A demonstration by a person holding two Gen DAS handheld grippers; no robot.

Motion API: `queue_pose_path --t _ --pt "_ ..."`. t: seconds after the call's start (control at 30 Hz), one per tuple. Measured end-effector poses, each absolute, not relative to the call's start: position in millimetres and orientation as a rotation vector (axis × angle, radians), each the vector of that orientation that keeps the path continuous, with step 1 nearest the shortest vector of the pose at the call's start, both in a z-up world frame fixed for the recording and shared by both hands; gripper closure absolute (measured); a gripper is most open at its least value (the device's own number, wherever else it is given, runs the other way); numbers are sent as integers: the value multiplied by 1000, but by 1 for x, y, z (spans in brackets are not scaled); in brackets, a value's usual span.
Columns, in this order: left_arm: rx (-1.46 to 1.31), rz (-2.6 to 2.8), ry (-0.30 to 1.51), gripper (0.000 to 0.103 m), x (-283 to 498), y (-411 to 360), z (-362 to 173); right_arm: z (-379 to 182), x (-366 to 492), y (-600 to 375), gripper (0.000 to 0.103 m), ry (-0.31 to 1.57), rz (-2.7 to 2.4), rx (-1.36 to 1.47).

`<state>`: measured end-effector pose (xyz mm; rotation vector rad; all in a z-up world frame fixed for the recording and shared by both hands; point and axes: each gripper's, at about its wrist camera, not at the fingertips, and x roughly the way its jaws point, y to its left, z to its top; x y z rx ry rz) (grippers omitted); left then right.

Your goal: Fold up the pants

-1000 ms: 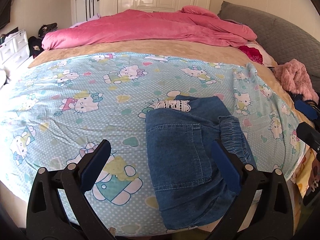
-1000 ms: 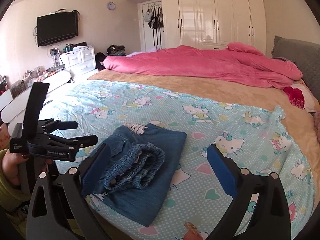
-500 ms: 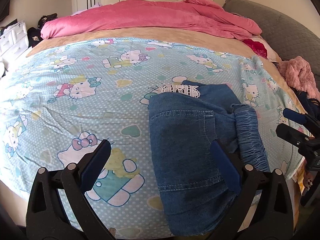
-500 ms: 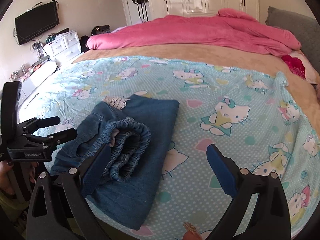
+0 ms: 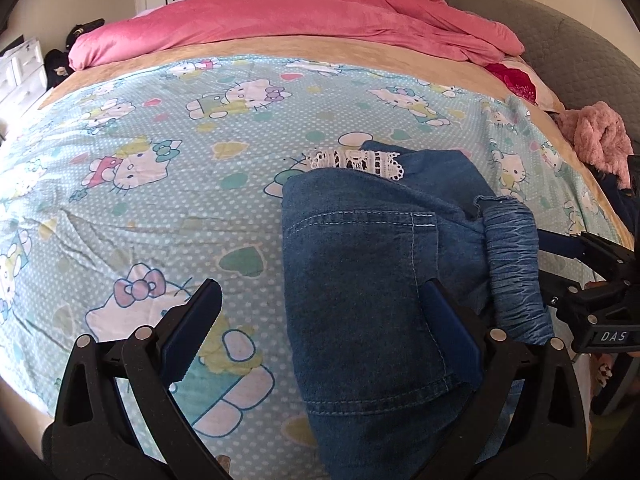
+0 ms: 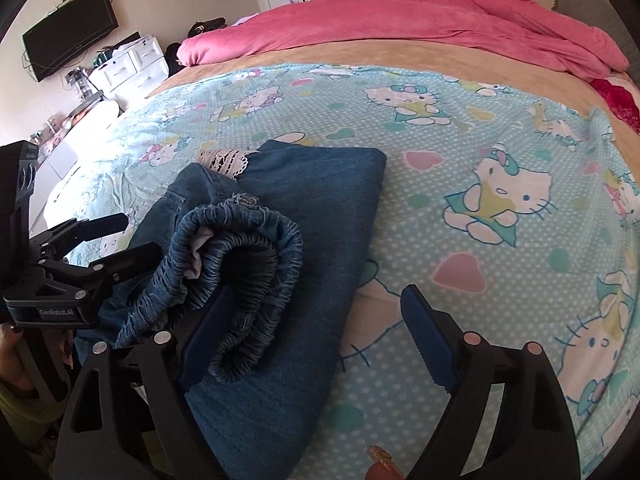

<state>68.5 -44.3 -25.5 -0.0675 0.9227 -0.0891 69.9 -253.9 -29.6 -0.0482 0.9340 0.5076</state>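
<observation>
**Soft denim bundle, both grippers closing in on it**

Left wrist view: the left gripper [image 5: 320,330] stands wide open, nothing pinched. The folded denim pants [image 5: 360,288] lie on the cartoon-cat bedsheet [image 5: 160,200], mostly between the jaws and toward the right one, whose pad sits over the cloth; whether it touches I cannot tell. The gathered elastic waistband [image 5: 514,268] lies just outside the right jaw, and a strip of white lace trim [image 5: 356,162] peeks out beyond the jaws. Count: one pair of pants, one stitched pocket showing, one lace strip.

Right wrist view: the right gripper [image 6: 320,340] is wide but its jaws are closing; between them lie the right-hand part of the pants [image 6: 312,208] and bare sheet, nothing yet pinched. The waistband [image 6: 248,256] bulges in a loop at the left jaw. The left gripper [image 6: 72,264] sits outside that jaw, held by a hand [image 6: 12,364].

The denim should handle as light, limp and non-slippery, not fragile; layers may slide apart. Best hold, I judge, is a flat stacked edge or corner, pinching every layer, rather than the springy waistband roll.
</observation>
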Motion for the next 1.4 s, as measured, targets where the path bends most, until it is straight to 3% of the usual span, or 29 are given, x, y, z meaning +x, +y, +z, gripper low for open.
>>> queue_pose_path --t 0.43,0.57,0.67,0.73,0.77,0.87,1.13,1.4 --pt "-140 -168 960 10 83 -47 -39 -39 80 -247 25 952 575 -22" --pt "-121 -147 956 10 83 -51 -39 -39 78 -244 35 941 589 -13" --pt "-91 -160 951 24 82 -58 -39 -38 76 -242 46 933 602 -11" --pt "-82 -185 947 41 80 -63 -36 -36 73 -239 56 920 617 -25" --pt "-64 -187 941 44 79 -67 -34 -33 71 -237 66 911 623 -38" --pt "-42 -178 927 54 79 -73 -29 -25 64 -231 75 869 612 -75" --pt "-68 -179 900 72 85 -67 -13 -1 64 -217 79 788 657 -94" --pt "-82 -144 844 72 115 -54 9 18 103 -201 79 731 650 -94"
